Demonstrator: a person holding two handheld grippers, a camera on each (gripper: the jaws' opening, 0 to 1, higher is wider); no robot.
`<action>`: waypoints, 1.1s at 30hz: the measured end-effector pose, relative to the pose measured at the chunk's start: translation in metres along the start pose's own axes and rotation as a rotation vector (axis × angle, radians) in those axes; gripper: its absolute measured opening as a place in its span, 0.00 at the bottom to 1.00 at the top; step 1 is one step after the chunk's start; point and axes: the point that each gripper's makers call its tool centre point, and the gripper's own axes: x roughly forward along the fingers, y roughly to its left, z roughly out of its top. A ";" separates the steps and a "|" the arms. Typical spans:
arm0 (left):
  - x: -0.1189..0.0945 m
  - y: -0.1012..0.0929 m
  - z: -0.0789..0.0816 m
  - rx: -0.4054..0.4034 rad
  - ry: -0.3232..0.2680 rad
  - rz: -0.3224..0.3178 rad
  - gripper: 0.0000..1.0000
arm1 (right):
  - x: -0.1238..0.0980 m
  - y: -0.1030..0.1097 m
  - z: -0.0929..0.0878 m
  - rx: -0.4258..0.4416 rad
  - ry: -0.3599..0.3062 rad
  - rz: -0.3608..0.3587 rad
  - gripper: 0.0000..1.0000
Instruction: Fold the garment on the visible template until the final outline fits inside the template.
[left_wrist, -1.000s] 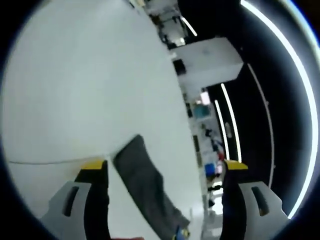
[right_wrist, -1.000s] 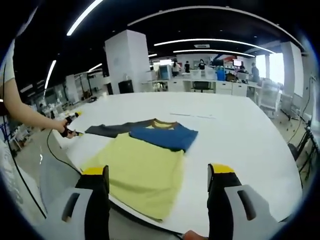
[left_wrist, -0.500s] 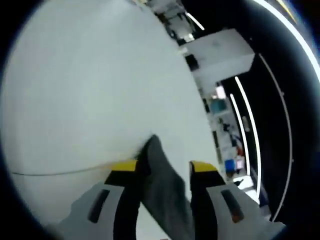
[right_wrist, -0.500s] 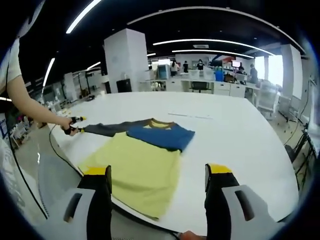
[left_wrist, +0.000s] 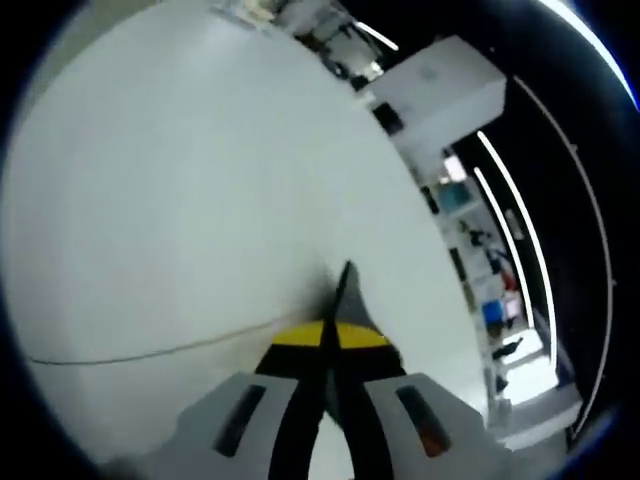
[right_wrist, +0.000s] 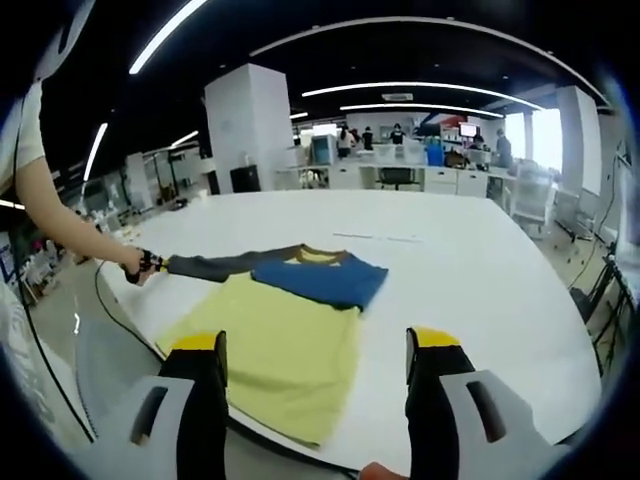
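A shirt lies on the white table, with its yellow-green body near me, a blue part folded over the top, and a grey sleeve stretched out to the left. My left gripper, held in a person's hand, pinches that sleeve's end. In the left gripper view the left gripper is shut on the grey sleeve tip. My right gripper hovers open over the table's near edge, short of the shirt. Faint template marks show beyond the collar.
A thin line crosses the table beside the left gripper. A person's bare arm reaches in from the left, and a black cable hangs below it. A white pillar and desks with chairs stand behind the table.
The left gripper's jaws went from wide open to shut on the grey sleeve's end. The sleeve now lies drawn out straighter to the left. The right gripper has barely moved.
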 end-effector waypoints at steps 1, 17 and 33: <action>-0.003 -0.004 0.000 0.004 -0.002 -0.007 0.00 | 0.001 0.000 0.001 0.002 -0.003 0.003 0.73; -0.033 -0.081 -0.026 0.153 0.021 -0.199 0.00 | -0.014 -0.008 0.020 0.051 -0.098 -0.004 0.75; -0.034 -0.172 -0.062 0.330 0.124 -0.373 0.00 | -0.041 -0.030 0.025 0.140 -0.176 -0.072 0.73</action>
